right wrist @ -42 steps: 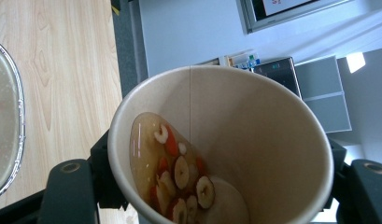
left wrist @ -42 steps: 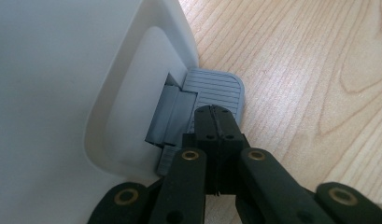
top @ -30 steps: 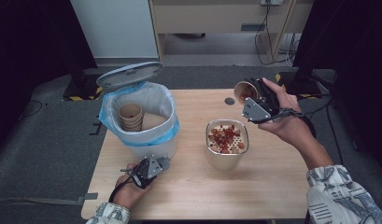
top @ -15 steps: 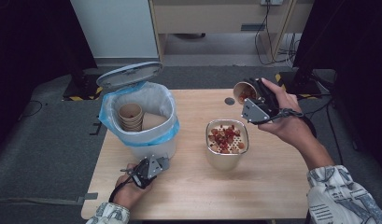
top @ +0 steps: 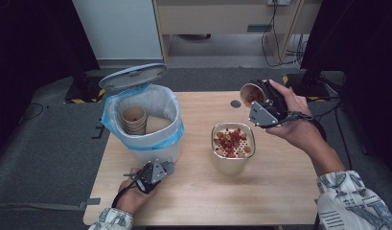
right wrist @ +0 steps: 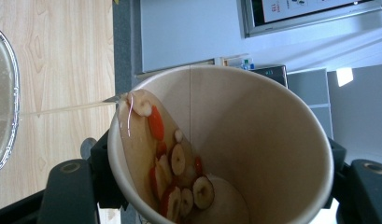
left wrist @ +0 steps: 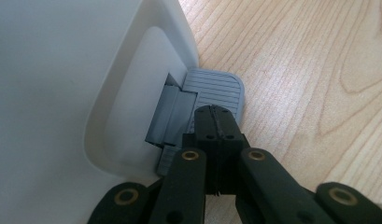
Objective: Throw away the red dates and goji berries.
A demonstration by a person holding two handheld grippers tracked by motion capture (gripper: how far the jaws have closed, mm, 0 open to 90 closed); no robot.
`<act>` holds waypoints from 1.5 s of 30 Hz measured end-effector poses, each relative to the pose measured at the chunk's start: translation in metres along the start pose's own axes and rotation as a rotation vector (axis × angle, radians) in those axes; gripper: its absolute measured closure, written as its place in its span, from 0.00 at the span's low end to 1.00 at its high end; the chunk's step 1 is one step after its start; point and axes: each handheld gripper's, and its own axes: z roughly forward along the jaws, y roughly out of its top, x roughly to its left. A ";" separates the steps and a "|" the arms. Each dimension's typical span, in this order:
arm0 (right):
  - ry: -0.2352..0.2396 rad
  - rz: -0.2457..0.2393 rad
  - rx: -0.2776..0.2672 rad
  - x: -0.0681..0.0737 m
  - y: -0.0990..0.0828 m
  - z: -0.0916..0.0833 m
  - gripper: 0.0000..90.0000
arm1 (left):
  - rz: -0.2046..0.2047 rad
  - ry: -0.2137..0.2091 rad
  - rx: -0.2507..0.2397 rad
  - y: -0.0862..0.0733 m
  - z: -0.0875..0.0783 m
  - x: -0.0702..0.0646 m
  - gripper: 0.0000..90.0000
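High view: our right tool (top: 257,98) grasps the tilted cup (top: 251,93) beside the strainer (top: 233,142); we should tip slowly. Left tool (left wrist: 215,122), clenched, presses the bin pedal (left wrist: 216,88).

A small dark disc (top: 236,103) lies on the wooden table (top: 280,191) beyond the bowl. Past the table stand a white panel (top: 119,28) and a wooden cabinet (top: 222,17), with cables (top: 275,33) trailing over grey floor (top: 45,143).
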 end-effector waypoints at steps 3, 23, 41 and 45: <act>-0.002 -0.009 0.003 0.000 0.001 0.000 0.31 | 0.000 0.000 0.000 0.000 0.000 0.000 1.00; -0.011 -0.145 0.041 0.001 0.010 -0.001 0.31 | 0.003 0.001 0.001 0.000 0.000 0.000 1.00; -0.021 -0.276 0.065 0.006 0.021 -0.001 0.31 | -0.001 0.000 0.001 0.000 0.000 0.000 1.00; -0.024 -0.309 0.070 0.006 0.024 -0.001 0.31 | 0.002 0.001 0.001 0.000 0.000 0.000 1.00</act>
